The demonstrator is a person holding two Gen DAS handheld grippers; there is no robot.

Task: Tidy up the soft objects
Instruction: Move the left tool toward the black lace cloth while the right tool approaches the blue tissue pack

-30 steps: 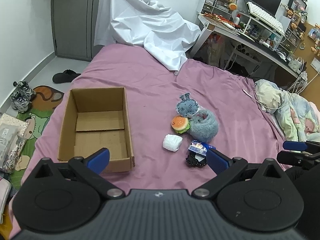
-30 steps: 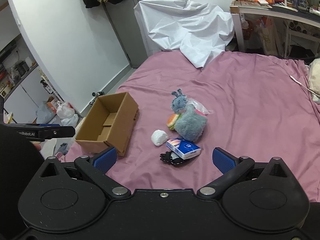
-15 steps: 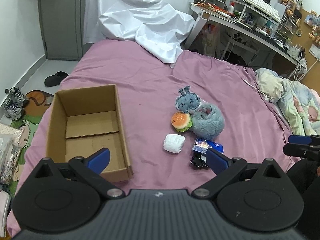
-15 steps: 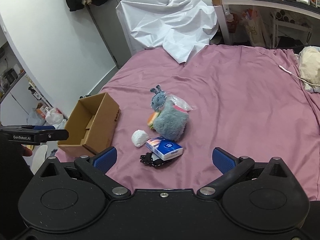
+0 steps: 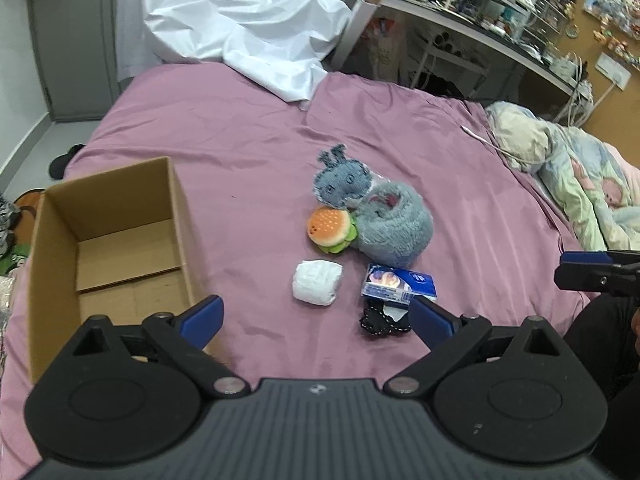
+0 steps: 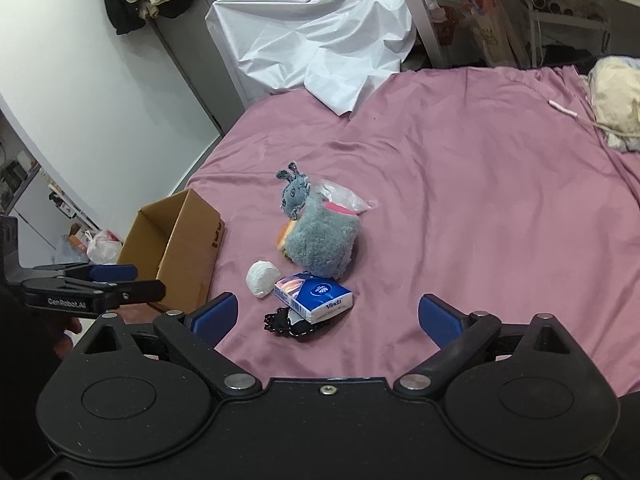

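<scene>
A pile of soft things lies on the purple bed (image 5: pixel 240 144): a blue-grey bunny plush (image 5: pixel 340 180) (image 6: pixel 295 192), a burger plush (image 5: pixel 330 230), a fluffy grey roll (image 5: pixel 394 228) (image 6: pixel 324 242), a white wad (image 5: pixel 317 282) (image 6: pixel 262 278), a blue tissue pack (image 5: pixel 400 284) (image 6: pixel 314 296) and a black lacy item (image 5: pixel 384 322) (image 6: pixel 288 324). An open, empty cardboard box (image 5: pixel 108 236) (image 6: pixel 176 248) stands to their left. My left gripper (image 5: pixel 316 320) is open and empty, hovering before the pile. My right gripper (image 6: pixel 326 316) is open and empty, near the tissue pack.
A white sheet (image 5: pixel 240 28) is draped at the bed's far end. A cluttered desk (image 5: pixel 460 20) stands behind. A patterned quilt (image 5: pixel 580 176) lies at the bed's right. A clear plastic bag (image 6: pixel 340 196) lies behind the grey roll. Shoes lie on the floor to the left.
Both grippers have moved closer to the pile, which looks larger and nearer the fingertips. Both stayed open. No object has moved.
</scene>
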